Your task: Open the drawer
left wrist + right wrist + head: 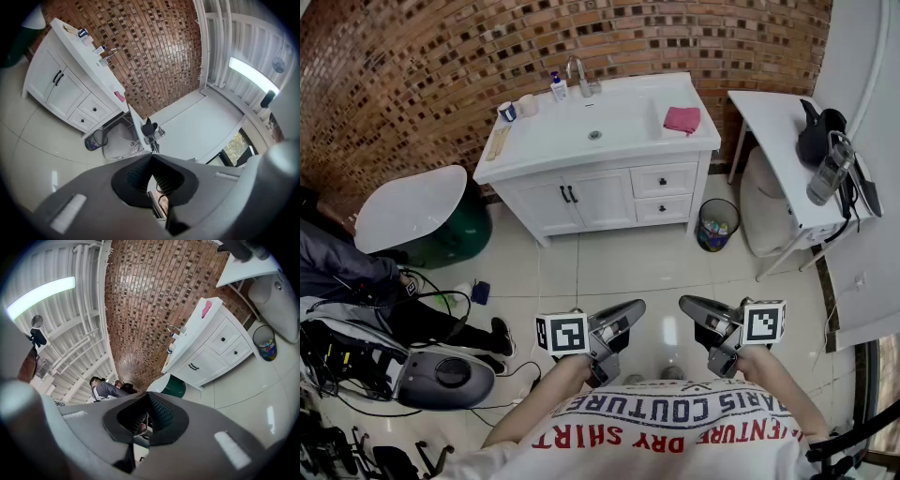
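The white vanity cabinet (581,202) stands against the brick wall, well ahead of both grippers. Its two small drawers sit at the right, the upper drawer (664,180) above the lower drawer (664,208), each shut and fitted with a dark knob. The left gripper view shows the upper drawer (95,109) far off at left; in the right gripper view the upper drawer (224,339) lies at right. My left gripper (637,306) and right gripper (682,302) hover close to my body over the tiled floor. Each is shut with nothing between its jaws, also seen on the left gripper (151,157) and right gripper (149,394).
A small bin (716,225) stands right of the vanity, beside a white toilet (764,206) and a white side table (773,117). A green tub with a white lid (417,211), a seated person (337,267) and cabled equipment (431,375) fill the left. A pink cloth (682,119) lies on the counter.
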A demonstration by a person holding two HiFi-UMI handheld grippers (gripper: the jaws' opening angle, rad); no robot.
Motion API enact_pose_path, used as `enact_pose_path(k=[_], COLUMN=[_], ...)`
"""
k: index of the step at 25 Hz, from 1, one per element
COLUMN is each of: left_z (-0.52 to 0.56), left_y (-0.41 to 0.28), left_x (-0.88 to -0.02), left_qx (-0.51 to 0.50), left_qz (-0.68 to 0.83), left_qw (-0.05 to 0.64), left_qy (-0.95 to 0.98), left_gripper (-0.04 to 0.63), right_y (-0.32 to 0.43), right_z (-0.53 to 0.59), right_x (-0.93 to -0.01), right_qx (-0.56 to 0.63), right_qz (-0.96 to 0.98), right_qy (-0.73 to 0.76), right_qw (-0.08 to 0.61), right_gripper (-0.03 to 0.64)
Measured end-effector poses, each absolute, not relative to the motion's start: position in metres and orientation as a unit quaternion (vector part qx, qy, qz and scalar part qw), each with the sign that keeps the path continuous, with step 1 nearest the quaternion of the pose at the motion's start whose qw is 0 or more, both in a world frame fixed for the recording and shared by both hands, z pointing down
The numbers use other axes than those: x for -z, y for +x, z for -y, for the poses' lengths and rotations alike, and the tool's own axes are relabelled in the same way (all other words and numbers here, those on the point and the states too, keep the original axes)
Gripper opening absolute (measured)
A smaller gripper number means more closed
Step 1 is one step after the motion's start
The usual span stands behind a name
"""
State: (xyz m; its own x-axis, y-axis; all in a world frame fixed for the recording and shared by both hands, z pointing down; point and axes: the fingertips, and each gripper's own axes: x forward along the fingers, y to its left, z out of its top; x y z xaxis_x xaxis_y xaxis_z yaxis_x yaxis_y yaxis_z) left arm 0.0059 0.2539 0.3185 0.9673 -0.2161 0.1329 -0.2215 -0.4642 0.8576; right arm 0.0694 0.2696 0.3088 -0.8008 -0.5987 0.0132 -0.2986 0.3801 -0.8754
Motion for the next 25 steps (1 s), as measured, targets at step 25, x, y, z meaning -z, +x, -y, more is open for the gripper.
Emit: enact_pose_path(k=[25], left_z=[-0.254], left_y=[0.073], left_x=[-0.338], left_qx=[0.027], left_qz=[0.172], left_qw=[0.517], left_qy=[0.838], left_gripper=[-0.017], right_y=[0.156], right_z=[-0.260], right_x=[-0.330], right_qx=[0.487], right_qz=[-0.825], right_qy=[-0.249], right_qw=[0.137], right_gripper=[0.005])
